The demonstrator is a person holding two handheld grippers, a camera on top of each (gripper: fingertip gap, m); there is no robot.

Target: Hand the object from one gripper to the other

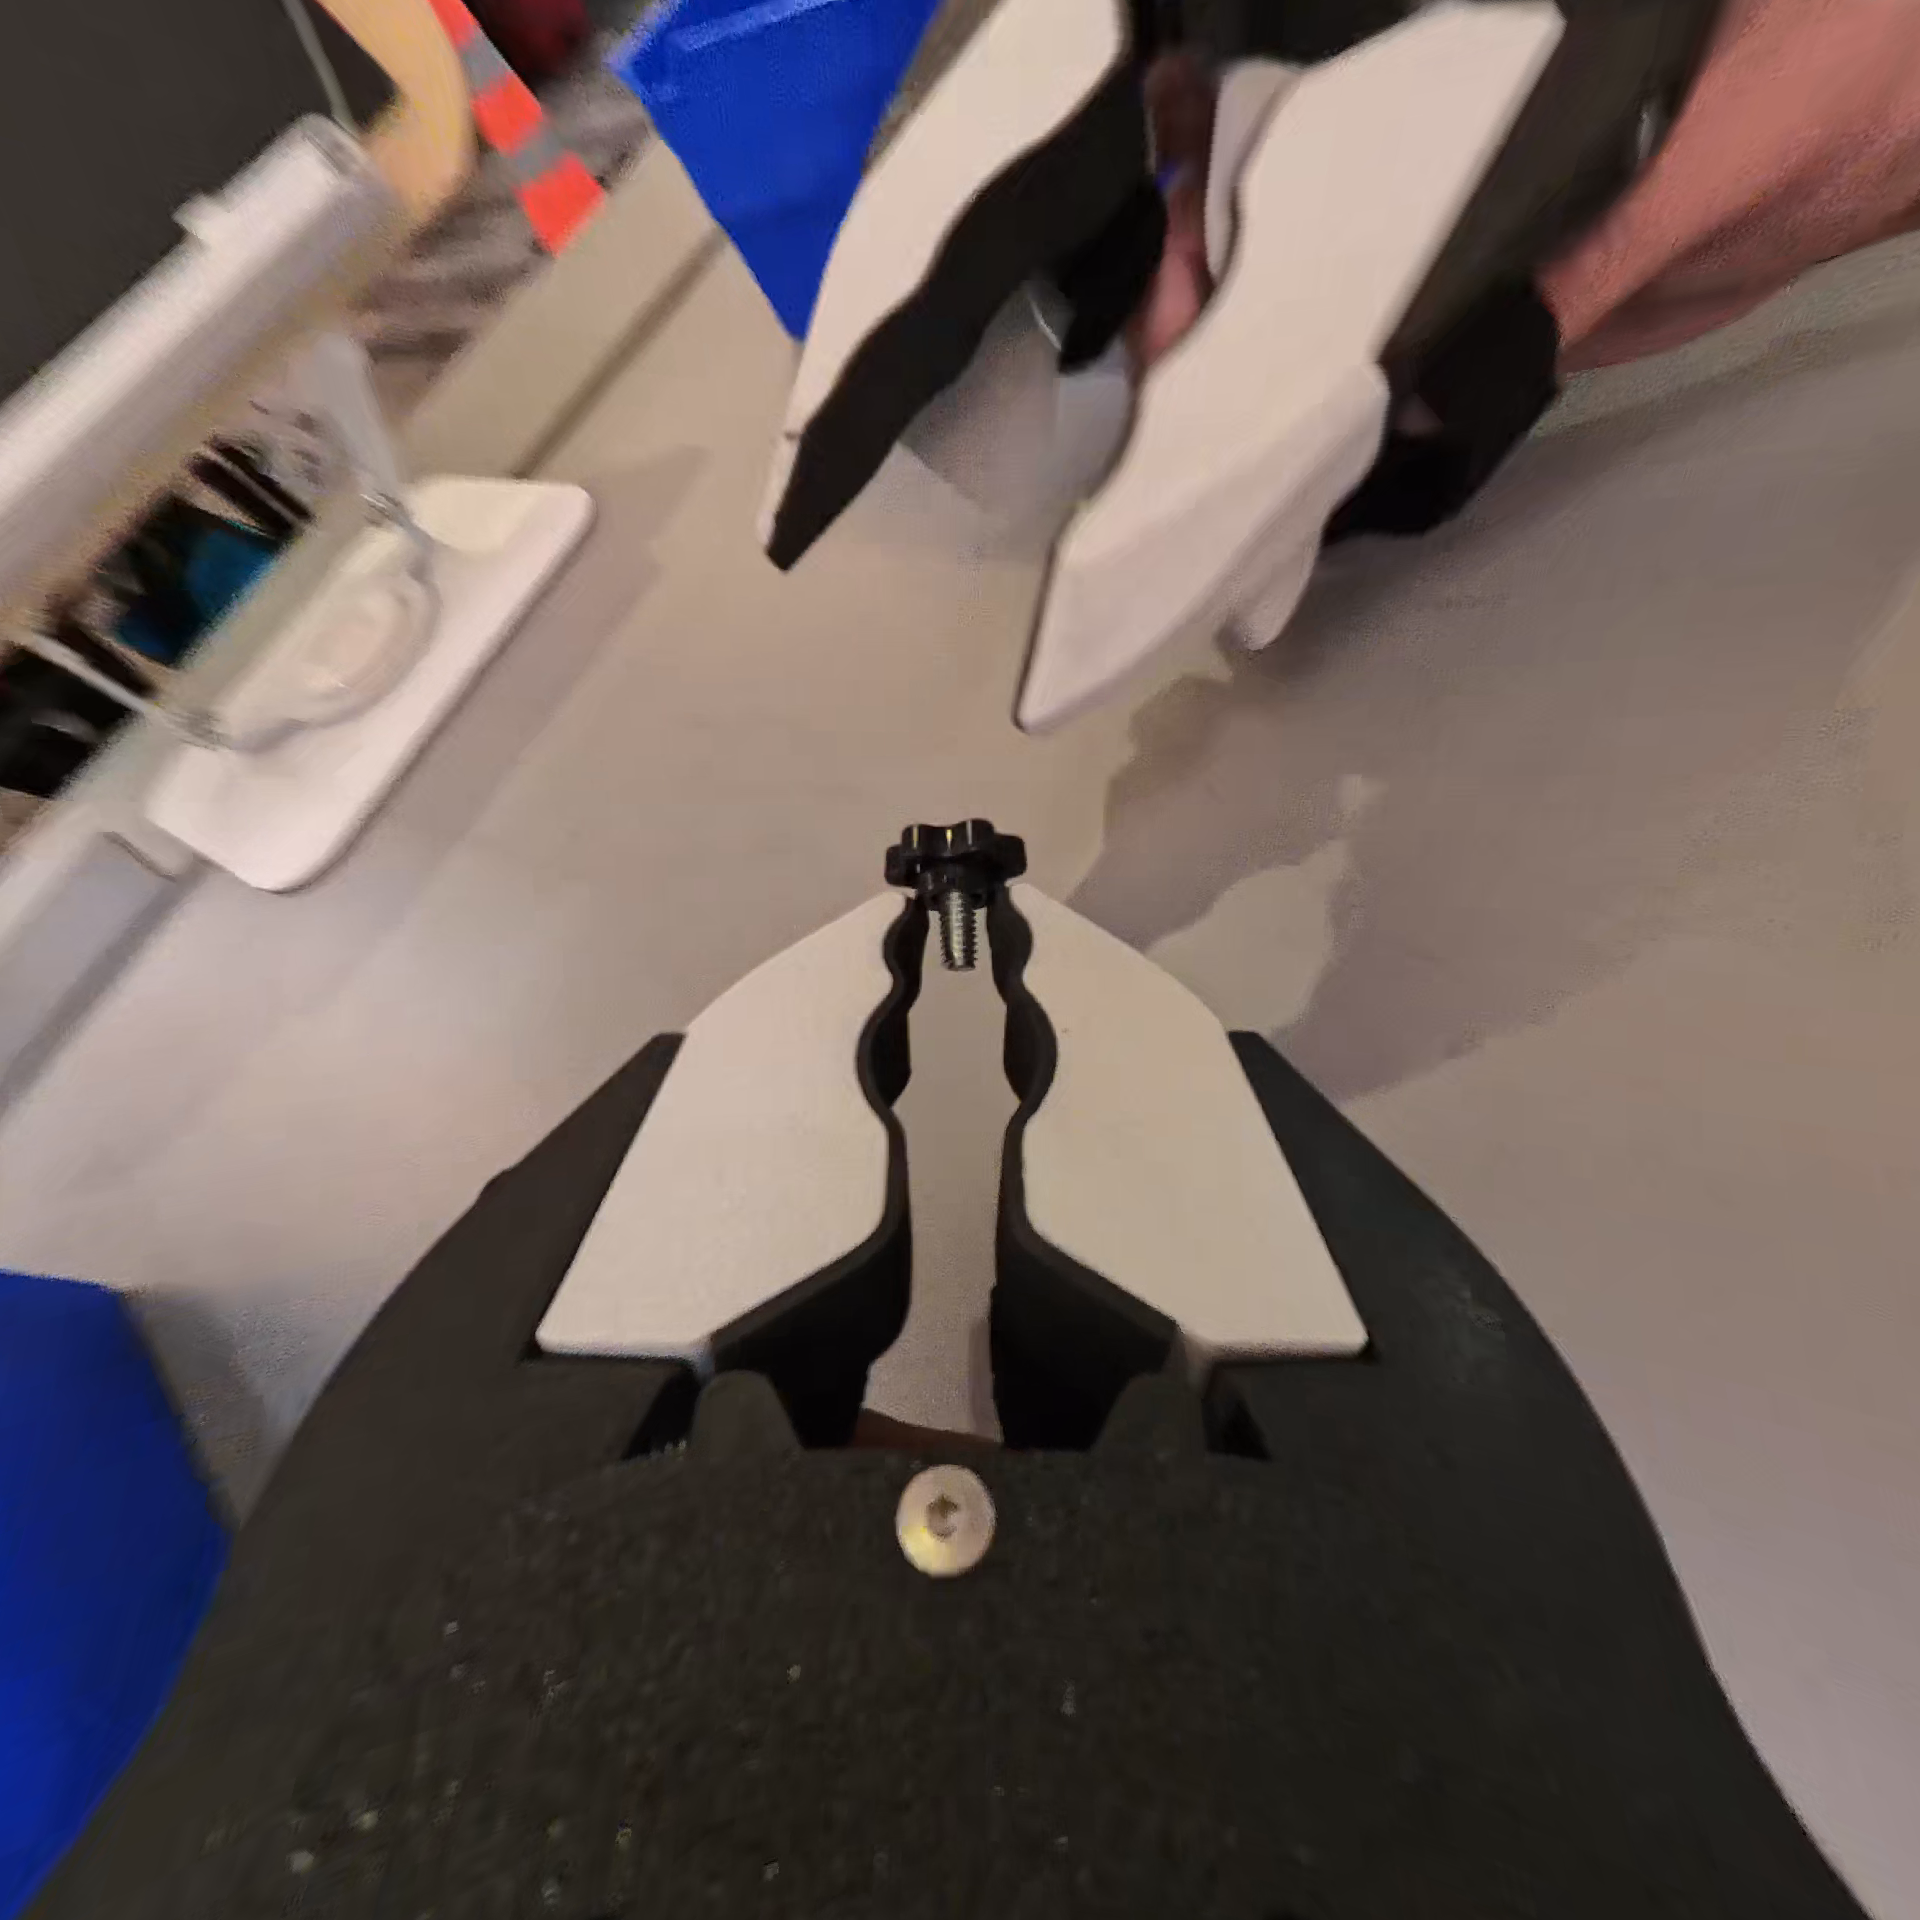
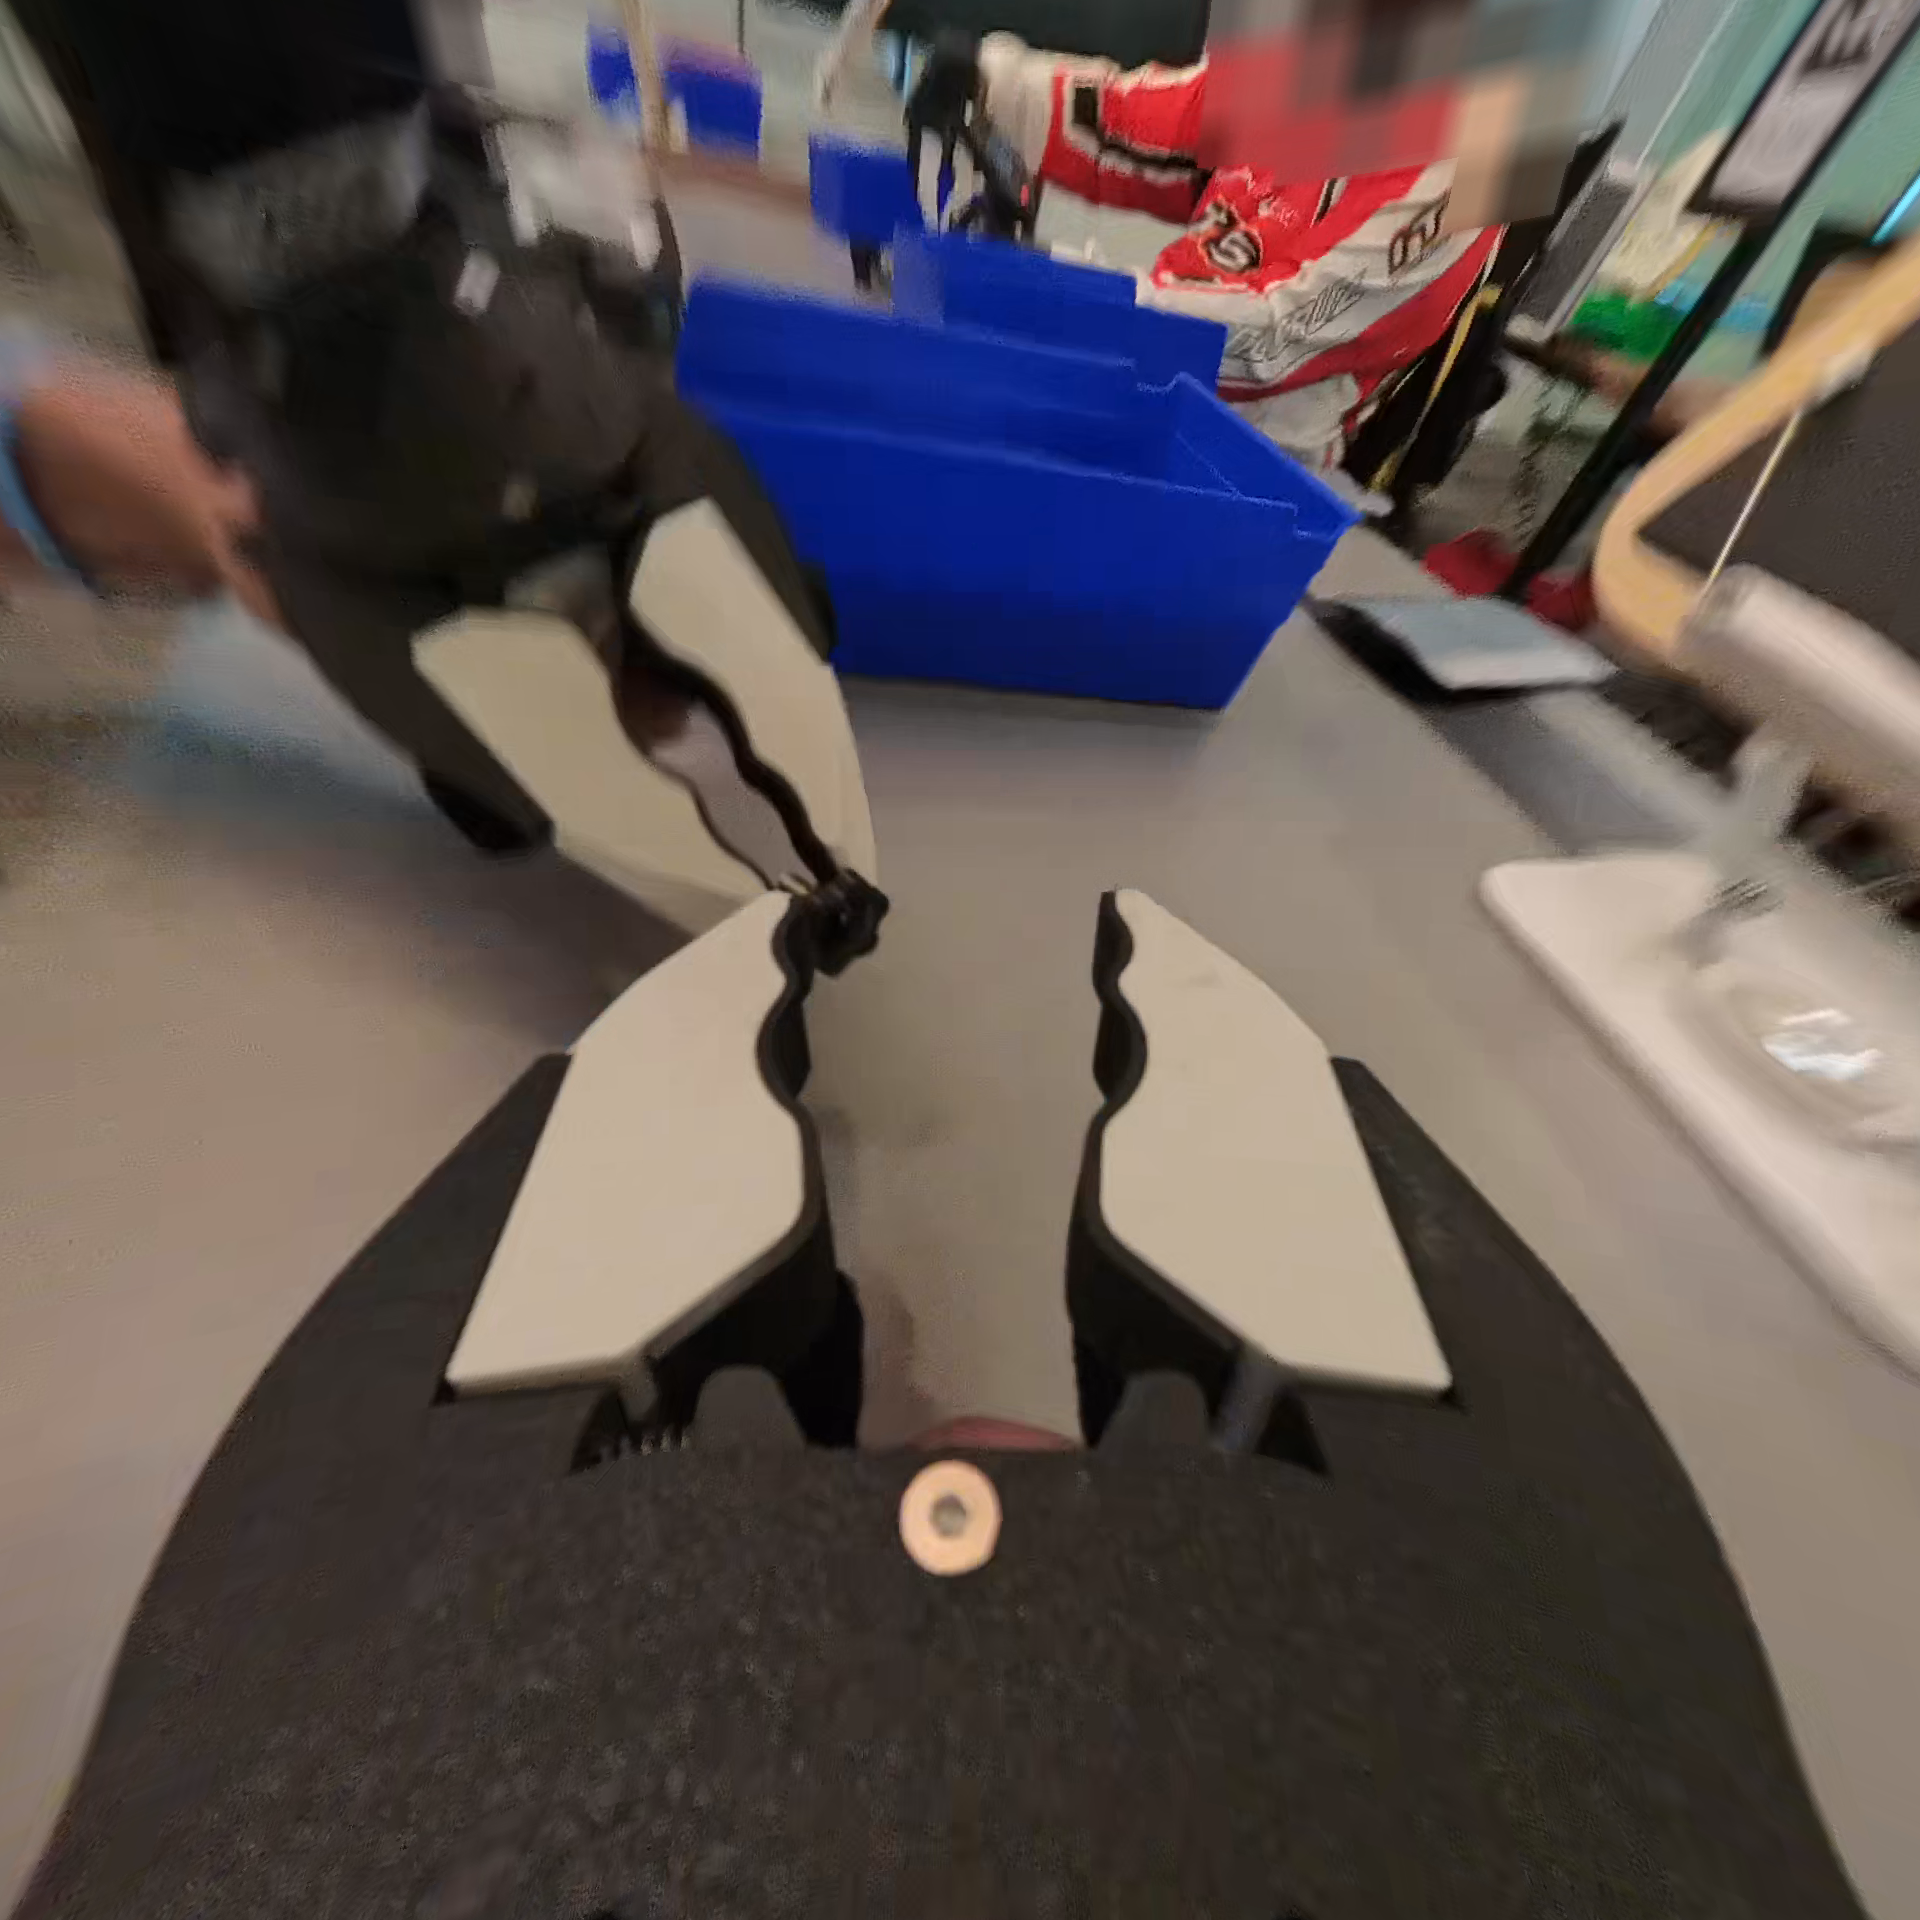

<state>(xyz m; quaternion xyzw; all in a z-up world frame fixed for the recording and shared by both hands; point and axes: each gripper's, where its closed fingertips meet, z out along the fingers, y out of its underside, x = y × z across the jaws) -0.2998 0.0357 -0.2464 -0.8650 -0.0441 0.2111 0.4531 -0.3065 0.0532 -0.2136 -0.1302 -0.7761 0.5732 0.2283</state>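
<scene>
Left gripper [image 1: 956,914] pinches the knob screw [image 1: 954,883] by its threaded shank, star head poking past the tips above the grey table [image 1: 623,1039]. Right gripper [image 2: 951,914] gapes wide alongside; best to centre that head between its pads before squeezing.

A pale grey table [image 2: 1091,790] carries a blue bin [image 2: 997,540] at its far side, a white flat stand base [image 2: 1621,997] to the right, and another blue bin [image 1: 73,1538] near left.
</scene>
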